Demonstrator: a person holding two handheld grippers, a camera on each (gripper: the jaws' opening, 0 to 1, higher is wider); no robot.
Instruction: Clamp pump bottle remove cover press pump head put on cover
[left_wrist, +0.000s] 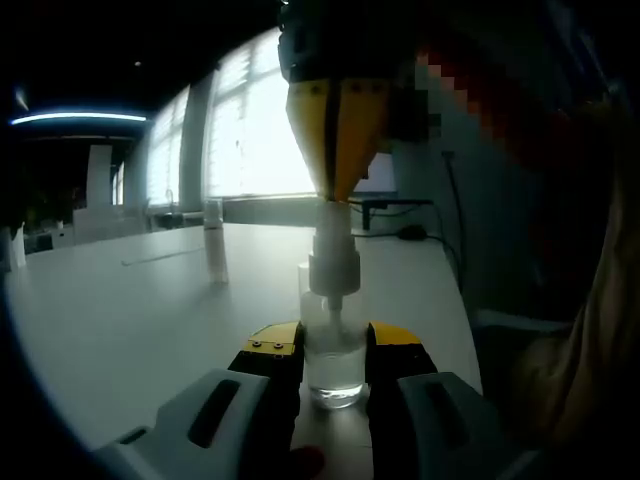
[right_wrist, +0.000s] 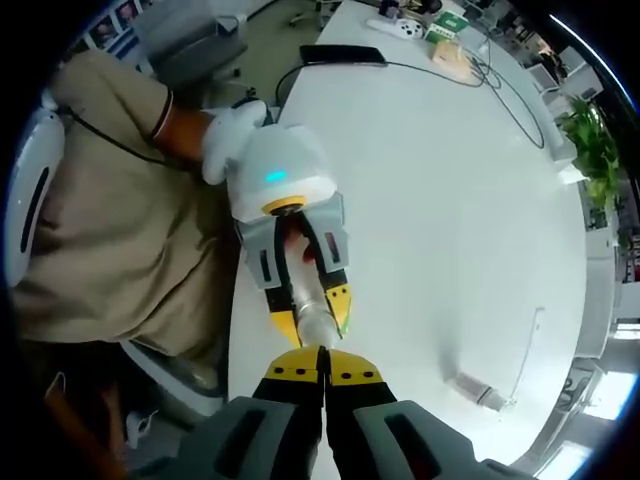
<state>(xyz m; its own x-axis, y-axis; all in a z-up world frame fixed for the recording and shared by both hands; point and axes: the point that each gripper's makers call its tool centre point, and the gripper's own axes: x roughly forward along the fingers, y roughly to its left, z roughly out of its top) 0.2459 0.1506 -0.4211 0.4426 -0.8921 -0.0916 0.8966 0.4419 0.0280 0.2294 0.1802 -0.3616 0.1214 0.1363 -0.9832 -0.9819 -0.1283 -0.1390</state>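
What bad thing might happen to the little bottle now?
1. The right hand-held gripper pushes on the pump from above with its tips together; they might slip off.
2. The left hand-held gripper holds the bottle low, so it might tip.
3. The cover stands loose on the table; a bump could topple it.

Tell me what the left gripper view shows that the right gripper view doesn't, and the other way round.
The left gripper view gives a level look: bright windows, the clear cover standing upright on the table, and liquid low in the pump bottle.

The right gripper view looks down from above: a person in a tan shirt, a potted plant, and the cover lying far off as a small clear shape.

Both show the left gripper clamping the bottle and the right gripper shut, tips on the pump head.
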